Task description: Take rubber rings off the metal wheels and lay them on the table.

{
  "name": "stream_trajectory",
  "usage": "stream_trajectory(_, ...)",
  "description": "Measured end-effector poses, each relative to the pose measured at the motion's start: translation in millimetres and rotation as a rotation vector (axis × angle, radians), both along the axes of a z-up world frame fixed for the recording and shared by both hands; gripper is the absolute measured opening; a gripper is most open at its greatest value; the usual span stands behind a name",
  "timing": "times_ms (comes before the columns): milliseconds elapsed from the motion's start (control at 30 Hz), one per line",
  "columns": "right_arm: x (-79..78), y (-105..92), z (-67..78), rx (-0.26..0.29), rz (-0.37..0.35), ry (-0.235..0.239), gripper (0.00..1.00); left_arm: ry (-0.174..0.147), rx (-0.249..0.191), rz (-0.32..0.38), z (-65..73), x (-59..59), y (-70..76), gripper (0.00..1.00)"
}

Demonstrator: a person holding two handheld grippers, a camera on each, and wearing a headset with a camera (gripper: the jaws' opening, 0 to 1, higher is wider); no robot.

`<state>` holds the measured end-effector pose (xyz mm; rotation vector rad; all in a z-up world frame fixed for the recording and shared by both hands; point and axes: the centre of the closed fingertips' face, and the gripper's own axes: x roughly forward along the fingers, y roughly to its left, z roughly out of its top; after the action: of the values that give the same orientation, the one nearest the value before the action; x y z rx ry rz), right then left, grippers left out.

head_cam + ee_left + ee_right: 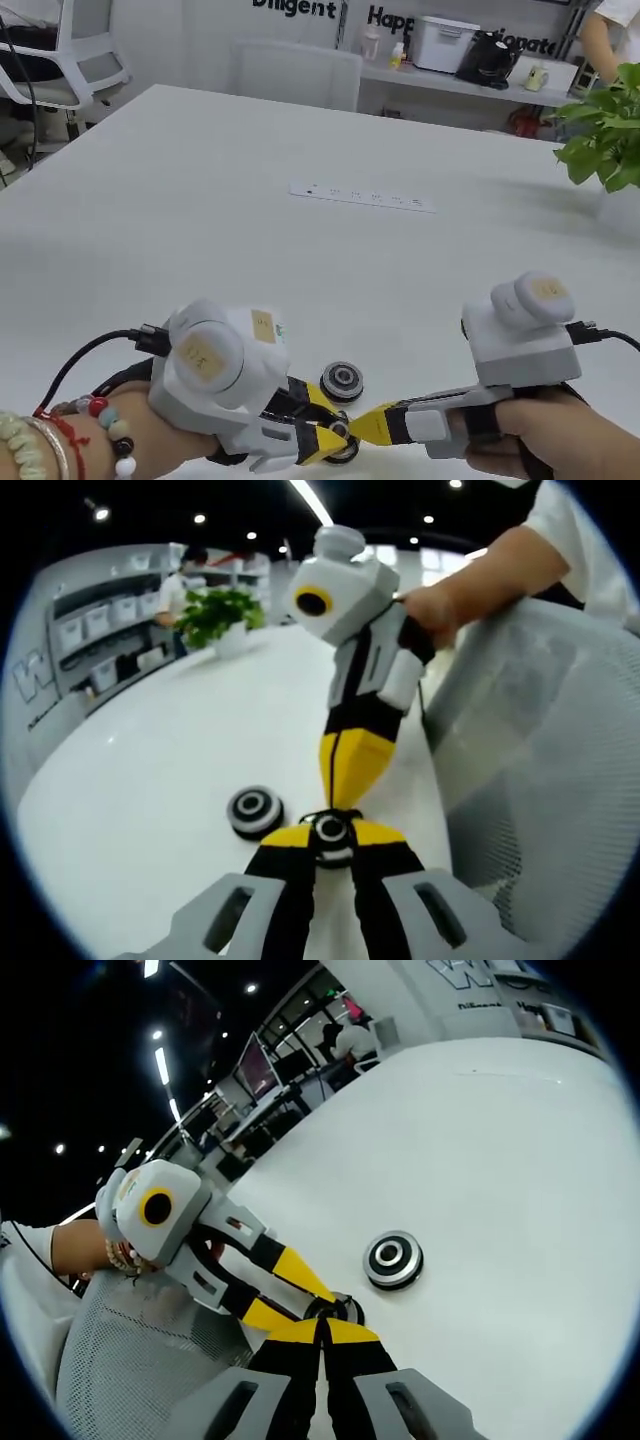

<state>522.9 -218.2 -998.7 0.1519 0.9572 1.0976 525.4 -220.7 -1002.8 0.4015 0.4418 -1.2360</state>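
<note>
My left claw [335, 437] clamps a small metal wheel with black rubber ring [331, 830] at lower centre, my right claw [322, 1328], jaws pressed together, meets it tip-on from the opposite side, and a second such wheel [342, 381] lies on the white surface [300, 280] just beyond.

Power strip [362, 197], potted plant [603, 128], chair [300, 72]

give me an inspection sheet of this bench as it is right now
surface: smooth white table
job's things: one metal wheel with black rubber ring loose on the table; second wheel held between the grippers
clutter: long white power strip
grippers: left gripper shut on second wheel; right gripper shut, tips at its rim
cables: black cable off each gripper
surroundings: green potted plant, white chair, shelf
</note>
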Motion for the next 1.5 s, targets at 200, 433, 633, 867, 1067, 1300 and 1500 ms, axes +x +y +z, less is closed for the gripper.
stream_trajectory(200,7.1,10.5,22.1,0.117,-0.05,0.01,0.0,0.001,-0.001,0.003,0.1,0.0,-0.2,0.14)
stream_trajectory(433,5.8,4.9,10.3,0.034,-0.025,-0.019,0.0,0.004,-0.002,0.01,0.4,0.0,-0.6,0.14)
stream_trajectory(633,5.4,2.3,4.0,-0.007,-0.028,-0.025,0.0,0.008,0.029,0.011,1.0,-1.5,-1.2,0.14)
stream_trajectory(867,5.5,1.1,2.3,-0.027,-0.024,-0.028,0.0,0.03,0.04,0.012,1.0,-3.2,-0.8,0.15)
stream_trajectory(1067,8.3,-1.8,3.7,-0.031,-0.043,-0.032,0.0,0.013,0.015,-0.009,16.0,-6.7,-2.8,0.2)
stream_trajectory(1300,14.0,-6.1,7.3,-0.025,-0.074,-0.035,0.0,-0.022,-0.006,-0.034,33.9,-10.6,-5.3,0.3)
stream_trajectory(1500,15.4,-7.5,9.0,-0.017,-0.084,-0.033,0.0,-0.046,-0.011,-0.032,48.5,-8.0,-3.2,0.37)
